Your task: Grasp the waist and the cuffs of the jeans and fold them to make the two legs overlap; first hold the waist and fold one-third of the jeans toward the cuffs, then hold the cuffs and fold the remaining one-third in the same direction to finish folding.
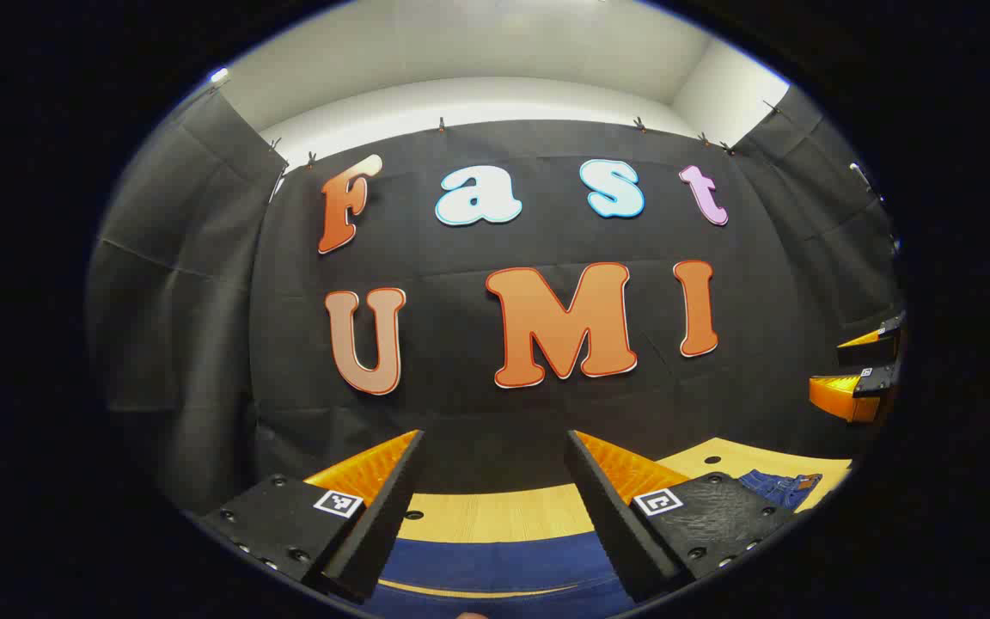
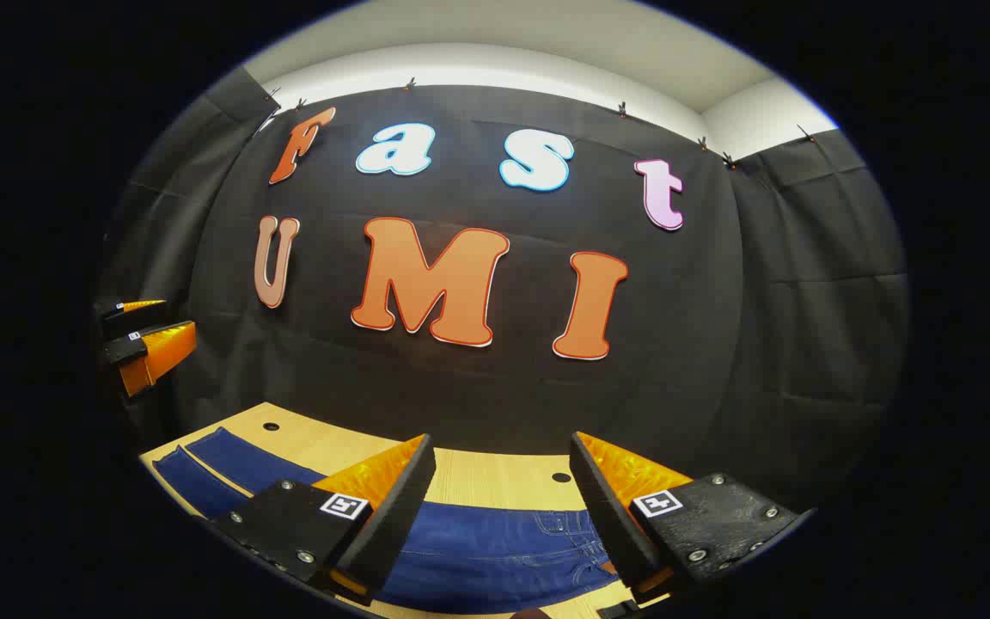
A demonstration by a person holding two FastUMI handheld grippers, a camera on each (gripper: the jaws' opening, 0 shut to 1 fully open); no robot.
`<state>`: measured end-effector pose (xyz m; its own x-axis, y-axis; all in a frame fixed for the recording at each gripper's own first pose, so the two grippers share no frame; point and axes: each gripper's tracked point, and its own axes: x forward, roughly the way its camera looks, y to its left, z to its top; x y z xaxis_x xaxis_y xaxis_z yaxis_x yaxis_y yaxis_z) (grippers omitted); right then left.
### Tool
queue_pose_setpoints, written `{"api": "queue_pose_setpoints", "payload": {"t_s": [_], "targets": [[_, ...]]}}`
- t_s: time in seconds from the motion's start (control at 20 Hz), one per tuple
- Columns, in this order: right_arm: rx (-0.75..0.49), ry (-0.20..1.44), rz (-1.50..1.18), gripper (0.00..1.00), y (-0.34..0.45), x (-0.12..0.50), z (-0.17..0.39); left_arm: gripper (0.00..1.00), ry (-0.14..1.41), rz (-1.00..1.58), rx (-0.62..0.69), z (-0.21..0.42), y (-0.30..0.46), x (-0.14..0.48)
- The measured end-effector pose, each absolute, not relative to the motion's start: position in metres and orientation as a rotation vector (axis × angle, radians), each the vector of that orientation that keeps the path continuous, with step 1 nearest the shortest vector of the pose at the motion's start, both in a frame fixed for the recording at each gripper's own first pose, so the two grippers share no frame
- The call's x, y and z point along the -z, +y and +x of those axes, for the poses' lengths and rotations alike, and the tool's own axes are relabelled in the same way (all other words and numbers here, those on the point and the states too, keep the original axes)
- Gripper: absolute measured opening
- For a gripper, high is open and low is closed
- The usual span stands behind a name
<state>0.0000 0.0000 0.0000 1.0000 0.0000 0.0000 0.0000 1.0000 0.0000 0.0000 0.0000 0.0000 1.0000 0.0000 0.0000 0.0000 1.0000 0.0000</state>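
Dark blue jeans (image 1: 504, 563) lie flat on a light wooden table (image 1: 495, 516). My left gripper (image 1: 495, 438) hovers open over a leg section, nothing between its fingers. The waist end (image 1: 783, 487) peeks out past its right finger. My right gripper (image 2: 502, 440) is open above the seat and pocket area of the jeans (image 2: 504, 542), also holding nothing. From there the two legs (image 2: 229, 464) run off to the left. Each gripper appears in the other's view: the right one (image 1: 858, 371) at the far right, the left one (image 2: 147, 340) at the far left, both raised above the table.
The booth's black cloth wall (image 2: 718, 344) stands close behind the table's (image 2: 478, 473) far edge and wraps round both sides. Small round holes (image 2: 560, 476) dot the tabletop. A strip of bare wood lies between the jeans and the wall.
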Motion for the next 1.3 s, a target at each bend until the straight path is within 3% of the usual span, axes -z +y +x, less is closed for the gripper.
{"api": "queue_pose_setpoints", "payload": {"t_s": [0.8, 1.3], "targets": [[-0.055, 0.039, 0.034, 0.96, -0.022, 0.032, 0.042, 0.99, 0.056, 0.001, -0.056, 0.029, -0.017, 0.026], [0.006, 0.222, 0.092, 0.96, -0.082, 0.098, 0.059, 0.99, 0.211, -0.071, -0.162, 0.027, 0.038, 0.079]]}}
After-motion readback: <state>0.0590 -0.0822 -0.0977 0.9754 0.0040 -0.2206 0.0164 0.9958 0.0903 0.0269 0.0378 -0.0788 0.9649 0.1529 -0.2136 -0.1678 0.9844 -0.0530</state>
